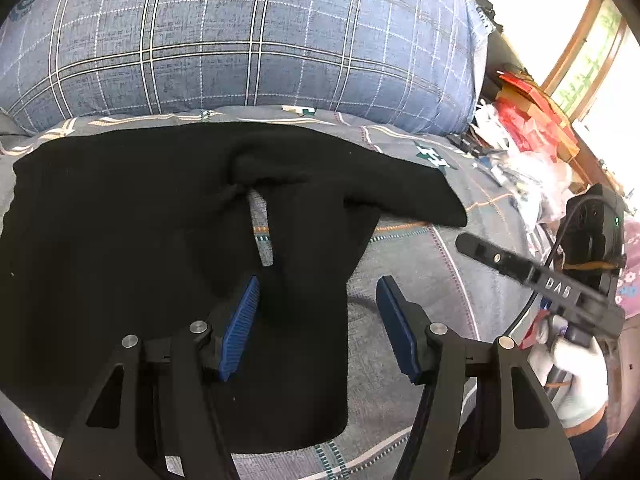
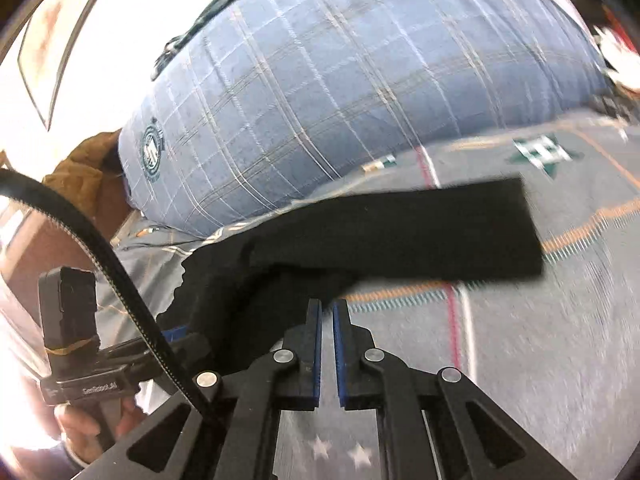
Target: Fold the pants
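Observation:
Black pants (image 1: 120, 216) lie spread on the grey patterned bedsheet (image 1: 416, 264), one leg reaching right toward its end (image 1: 436, 200). My left gripper (image 1: 318, 292) is open just above the pants, its left blue pad (image 1: 240, 324) over the cloth and its right pad (image 1: 396, 324) over bare sheet. In the right wrist view the pants (image 2: 400, 232) lie ahead with one leg stretching right. My right gripper (image 2: 327, 308) is shut, a thin slit between its pads, nothing held, at the near edge of the cloth. The right gripper also shows in the left wrist view (image 1: 540, 276).
A large blue plaid pillow (image 1: 248, 36) lies behind the pants. Clutter of bags and red boxes (image 1: 528, 120) sits beside the bed at right. My gloved hand (image 1: 576, 372) holds the right gripper. The left gripper's body (image 2: 76, 320) shows at the left.

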### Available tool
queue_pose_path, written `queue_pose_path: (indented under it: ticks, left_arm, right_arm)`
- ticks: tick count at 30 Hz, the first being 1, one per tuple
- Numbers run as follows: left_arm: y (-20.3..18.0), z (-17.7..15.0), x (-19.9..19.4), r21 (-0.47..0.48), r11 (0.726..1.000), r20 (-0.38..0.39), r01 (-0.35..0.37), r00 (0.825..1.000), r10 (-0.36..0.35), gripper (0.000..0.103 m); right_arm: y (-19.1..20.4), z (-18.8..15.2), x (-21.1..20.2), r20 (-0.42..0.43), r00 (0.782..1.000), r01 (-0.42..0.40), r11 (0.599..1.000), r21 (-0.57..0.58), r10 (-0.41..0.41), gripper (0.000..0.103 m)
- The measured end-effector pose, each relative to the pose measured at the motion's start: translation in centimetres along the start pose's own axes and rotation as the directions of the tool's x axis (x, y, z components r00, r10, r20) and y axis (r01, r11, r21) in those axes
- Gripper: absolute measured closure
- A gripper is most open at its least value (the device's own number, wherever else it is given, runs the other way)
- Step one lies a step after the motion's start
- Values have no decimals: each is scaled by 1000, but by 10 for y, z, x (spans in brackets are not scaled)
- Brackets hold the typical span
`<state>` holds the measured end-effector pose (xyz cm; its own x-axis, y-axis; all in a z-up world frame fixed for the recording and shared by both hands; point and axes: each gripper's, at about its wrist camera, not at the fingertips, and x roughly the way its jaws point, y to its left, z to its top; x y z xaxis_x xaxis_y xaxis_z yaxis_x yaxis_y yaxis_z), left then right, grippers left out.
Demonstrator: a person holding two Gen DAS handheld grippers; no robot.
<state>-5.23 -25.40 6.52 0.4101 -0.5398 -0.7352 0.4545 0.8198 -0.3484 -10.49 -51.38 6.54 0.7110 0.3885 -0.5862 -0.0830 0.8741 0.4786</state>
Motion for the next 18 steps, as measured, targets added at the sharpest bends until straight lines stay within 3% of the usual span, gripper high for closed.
queue_pose_path:
  ticks: [3, 4, 7, 8, 11, 13, 15, 17, 18]
  left_arm:
    - [2, 6, -1, -15, 1000, 31, -11, 999, 11, 42]
    - [4, 9, -1, -17, 1000, 36, -24, 999, 24, 42]
    - [6, 19, 5, -10, 999, 28, -46, 999, 47, 42]
    - [5, 22, 8, -5, 999, 21, -53, 998, 53, 42]
    - [1, 28, 22, 19, 997, -11, -80, 997, 80, 42]
    - [-2, 31, 32, 34, 996, -18, -79, 997, 80, 42]
    - [0, 35, 43, 26, 998, -29, -56, 998, 57, 42]
    - [0, 36, 47, 30, 1000, -38, -10, 999, 11, 55]
    - [-2, 35, 47, 45, 999, -39, -5, 999, 7, 72]
  right_arm:
    - [-2, -5, 10, -37, 999, 13, 1000, 14, -12, 95]
    - [-1, -5, 17, -47, 999, -11, 1000, 29, 12, 89]
    - [5, 1, 44, -80, 996, -30, 999, 44, 34, 54]
    - [7, 5, 57, -97, 995, -31, 998, 56, 37, 53]
    - [9, 15, 87, -132, 990, -31, 998, 59, 38, 53]
    - [8, 22, 102, -108, 993, -32, 998, 61, 39, 53]
    - [3, 29, 113, -81, 995, -52, 995, 81, 59, 63]
    - [-1, 32, 121, -72, 995, -70, 993, 93, 76, 86]
    - [-5, 31, 123, -68, 993, -90, 990, 108, 98, 87]
